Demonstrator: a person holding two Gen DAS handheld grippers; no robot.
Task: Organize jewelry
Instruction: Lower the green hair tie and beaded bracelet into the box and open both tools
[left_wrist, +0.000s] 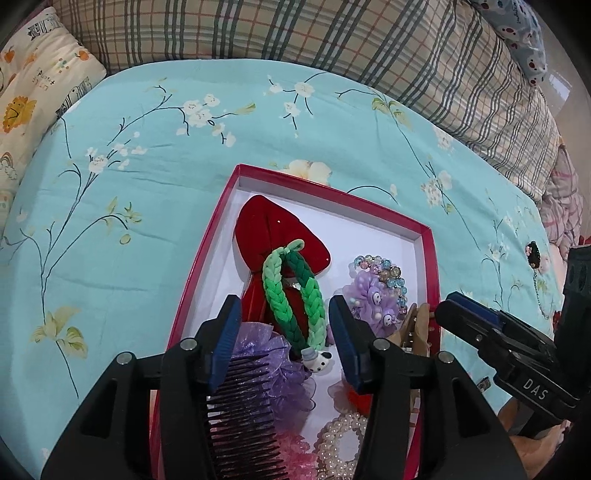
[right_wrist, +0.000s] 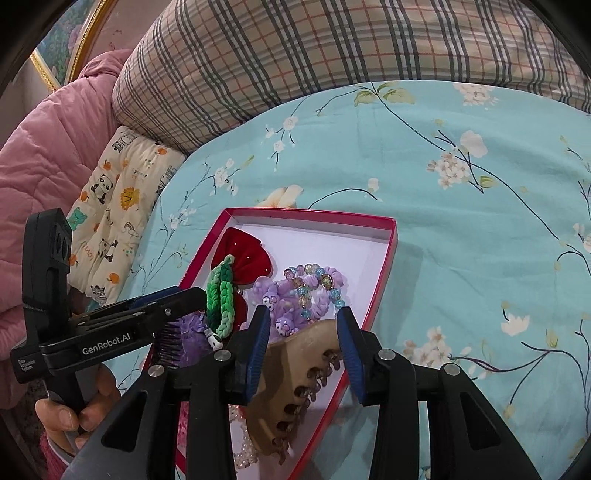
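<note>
The left gripper (left_wrist: 284, 332) hangs over the near end of the red box (left_wrist: 428, 258), its jaws apart and pressing on nothing. A braided green hair tie (left_wrist: 295, 295) lies in the gap between the blue pads, touching neither as far as the left wrist view shows. Its long axis runs near to far, roughly in line with the fingers, and its little white charm (left_wrist: 319, 362) is the end closest to the gripper. Just left of the charm, under the left finger, lie a dark comb (left_wrist: 240, 406) and a purple gauze piece (left_wrist: 284, 384); beyond the tie sits a red velvet bow (left_wrist: 273, 229).

The right gripper (right_wrist: 304, 345) is likewise released, its pads standing either side of a tan claw clip (right_wrist: 295, 376) without closing on it. The clip's long axis slants from near left to far right, across the gap rather than along it, with its teeth facing the box's right wall. Just beyond the clip are purple flower ornaments (right_wrist: 284, 295) and a beaded bracelet (right_wrist: 325, 284), and a pearl scrunchie (left_wrist: 340, 443) shows at the box's near edge.

Every piece seen lies inside the box on the blue floral sheet (right_wrist: 461, 221). In my judgement each gripper is nearer its own item, so the next move hinges on whether the tie or the clip wants shifting: the left is already lined up along the tie, while the right would need to turn to take the clip across its narrow width
</note>
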